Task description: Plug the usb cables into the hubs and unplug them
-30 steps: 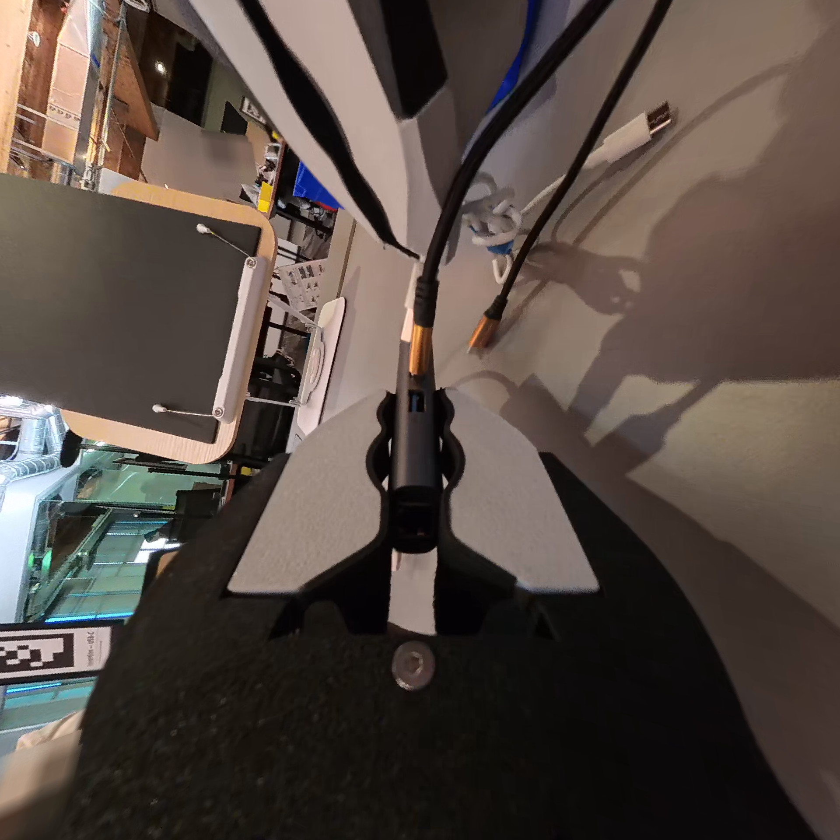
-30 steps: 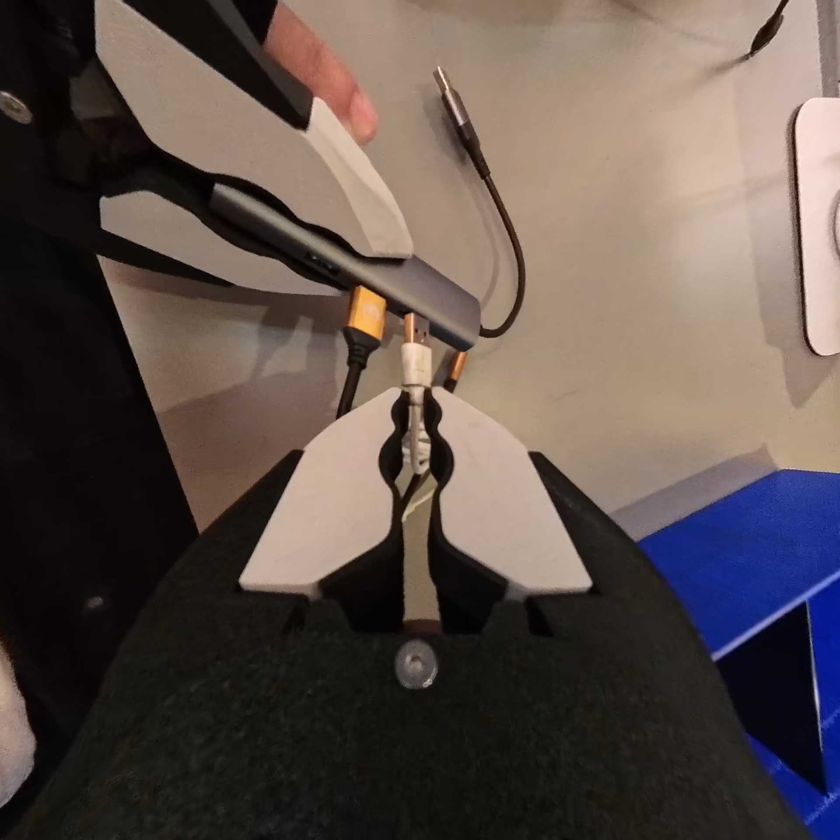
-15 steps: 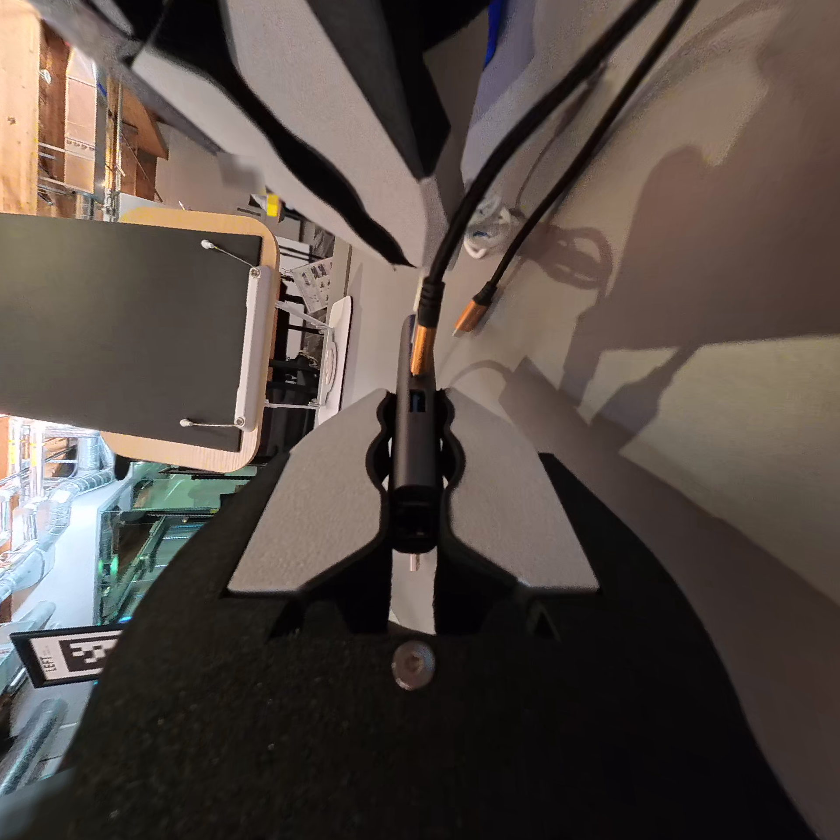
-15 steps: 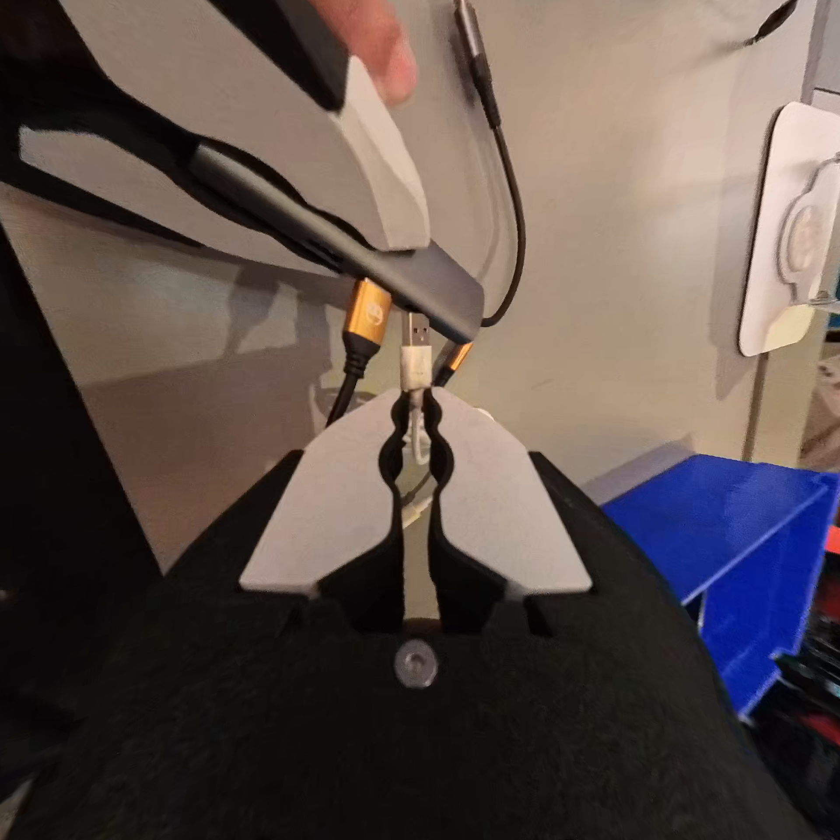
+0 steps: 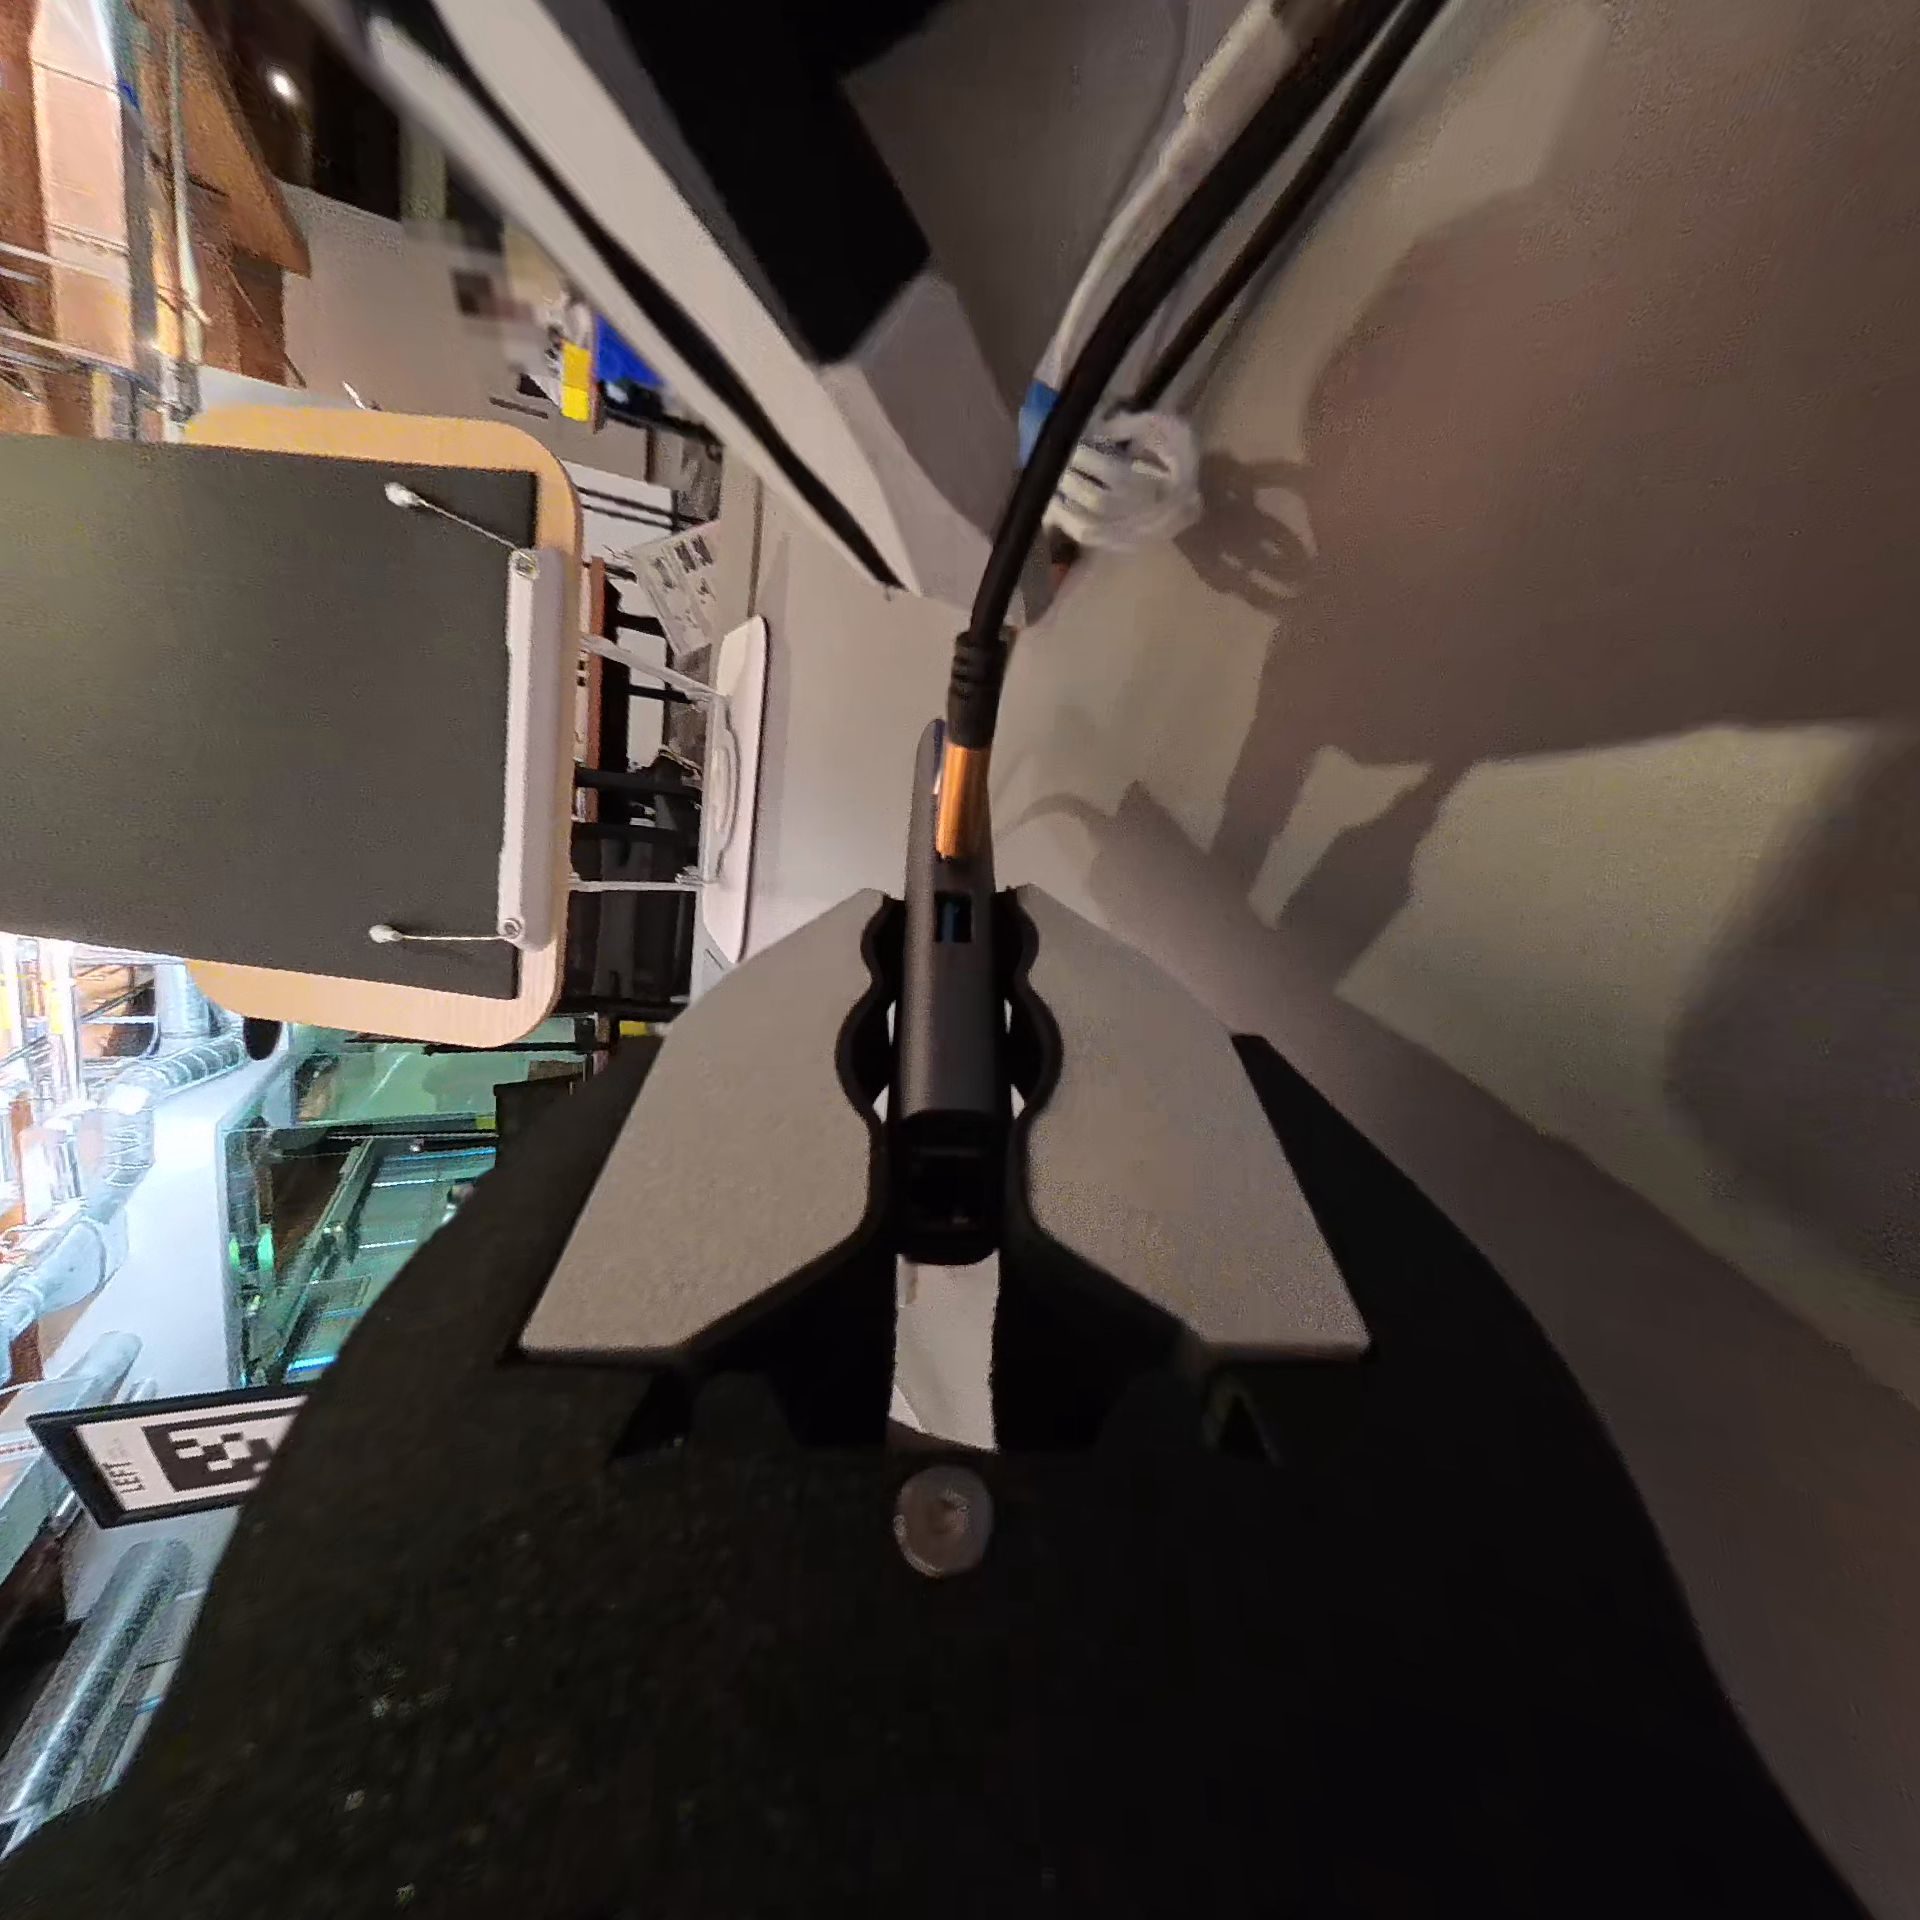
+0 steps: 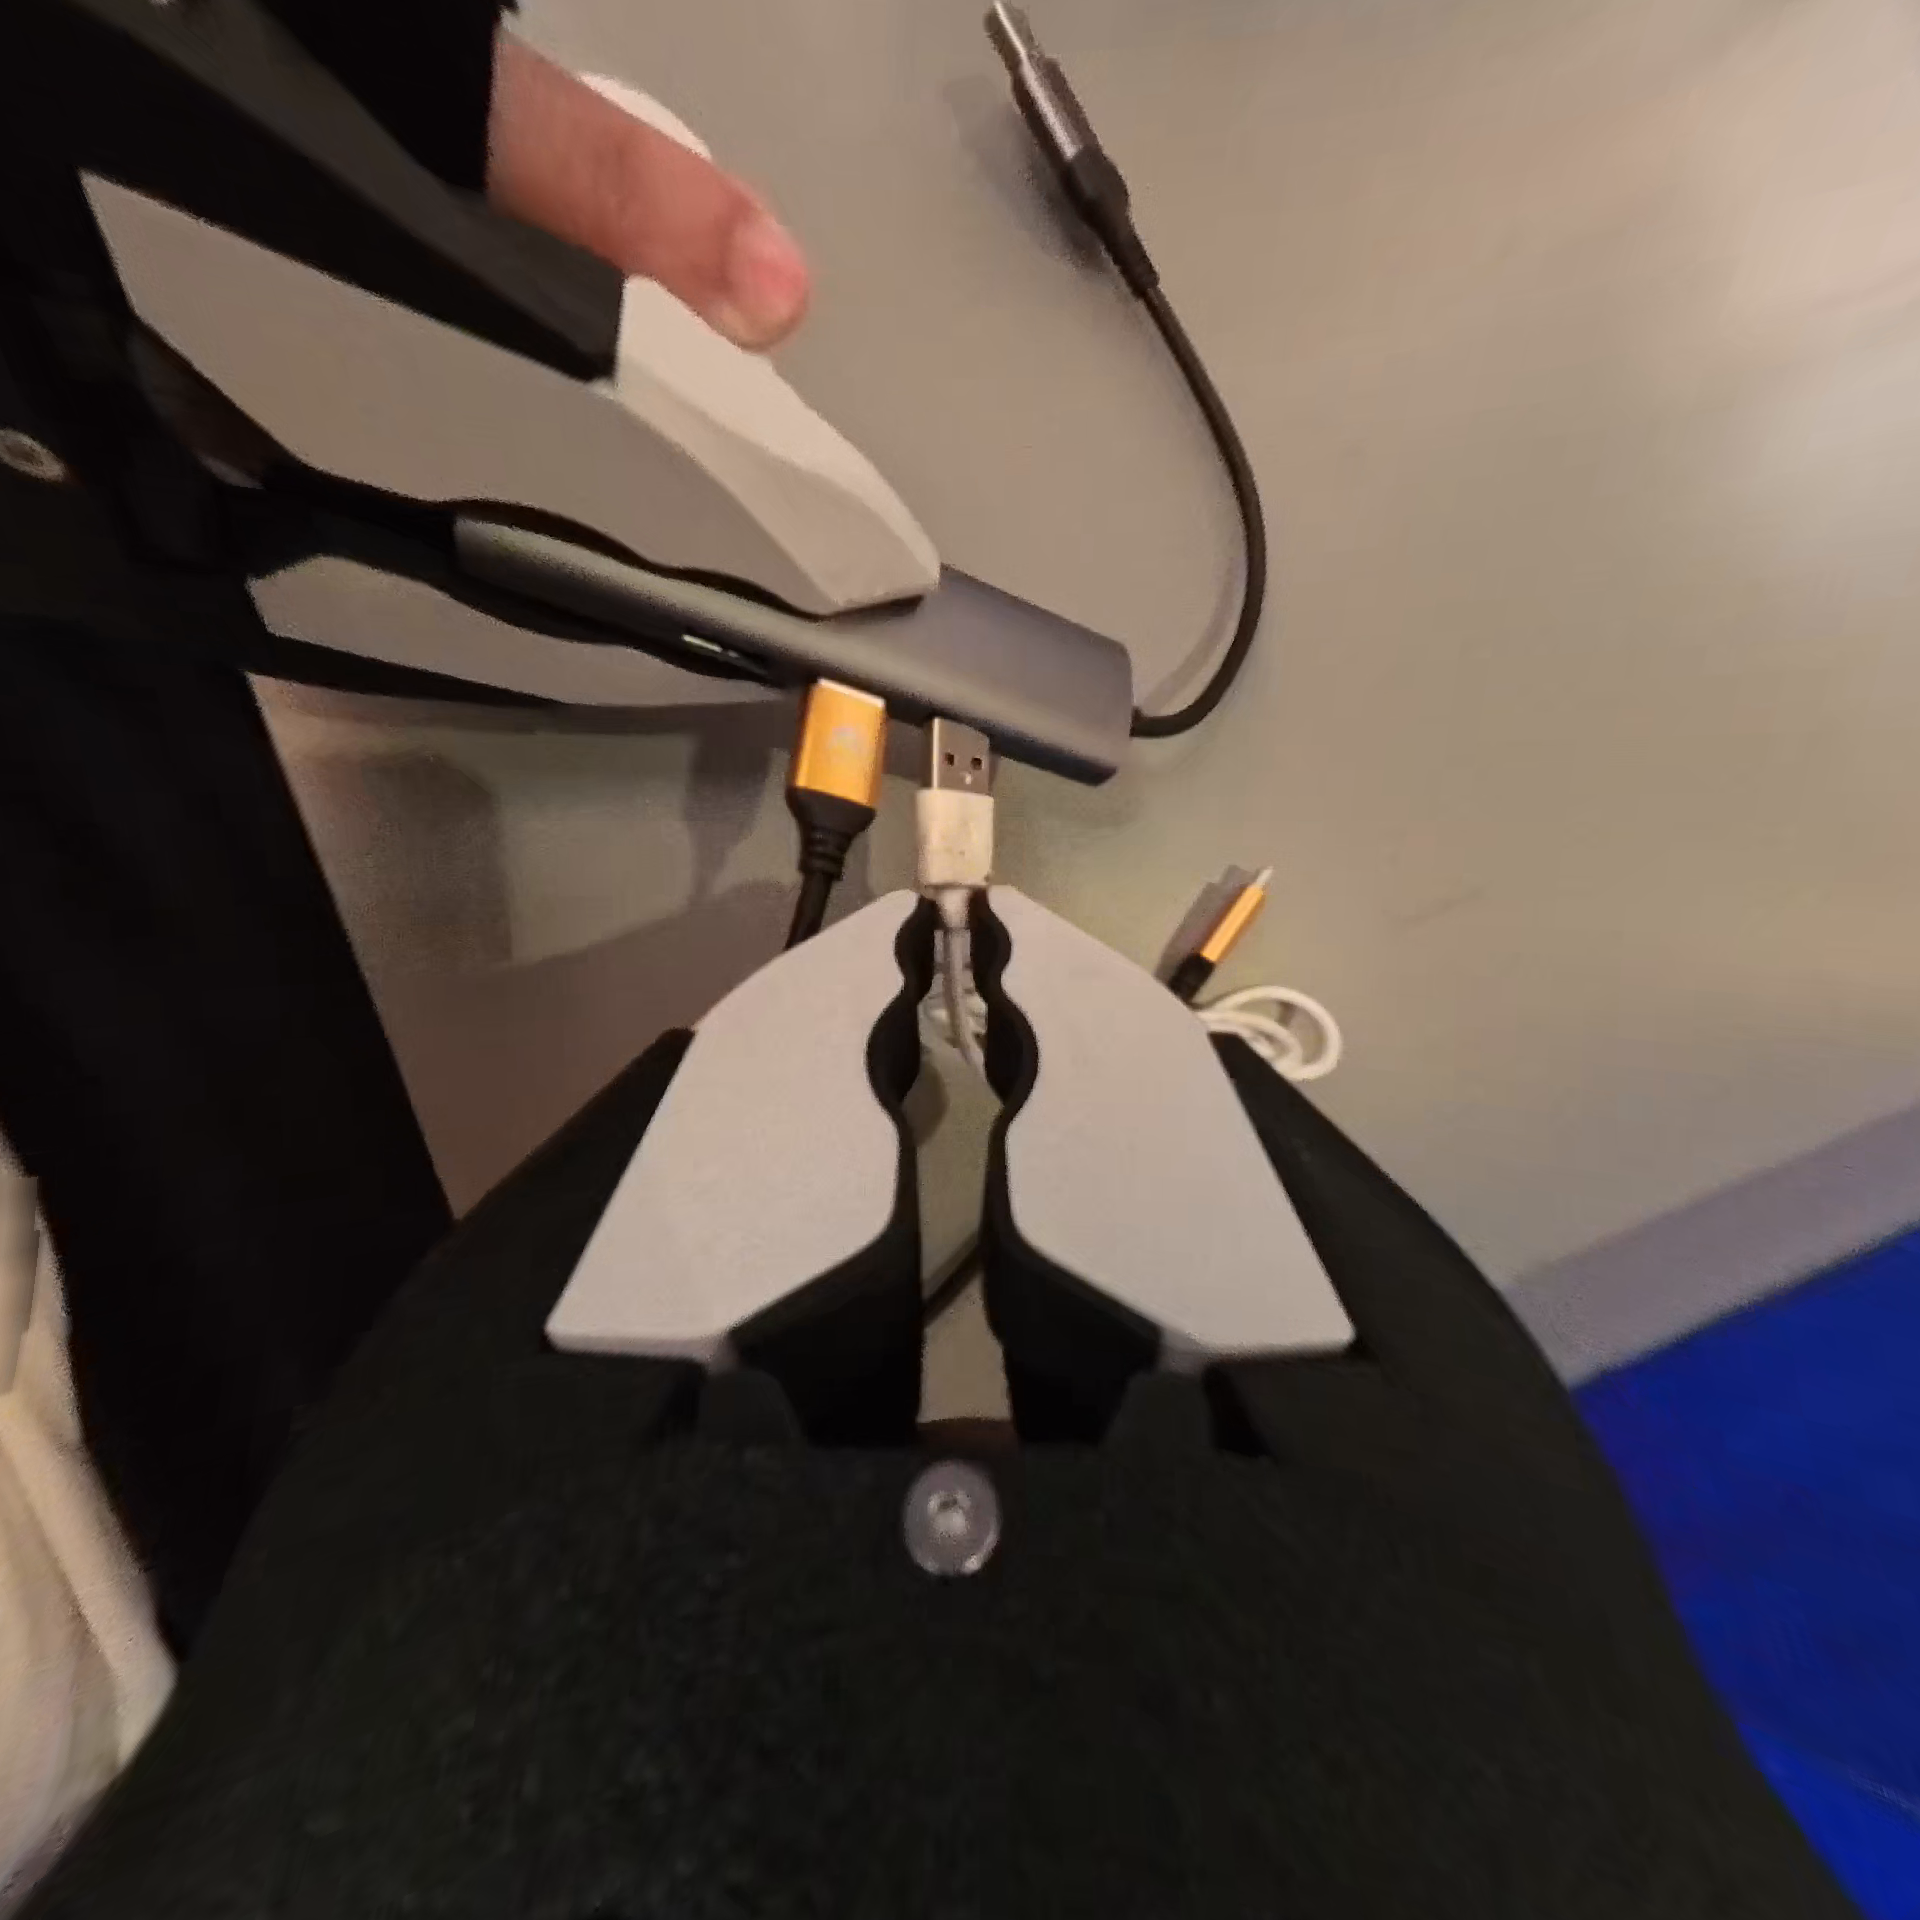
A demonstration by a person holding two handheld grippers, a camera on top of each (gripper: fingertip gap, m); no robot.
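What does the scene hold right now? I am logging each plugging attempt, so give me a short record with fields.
left gripper: shut on the grey hub, holding it above the table
right gripper: shut on the white cable just behind its plug
white plug: metal tip at the hub's edge, mostly exposed, not seated
orange plug: seated in the hub, black lead hanging down
loose orange plug: lying on the table, beside a coiled white cable
hub's own lead: loose

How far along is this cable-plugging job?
One orange-collared plug already sits in the grey hub, which the left tongs clamp. In hand: the right tongs pinch the white USB plug, its metal tip still outside the port. Seating it and unplugging remain.
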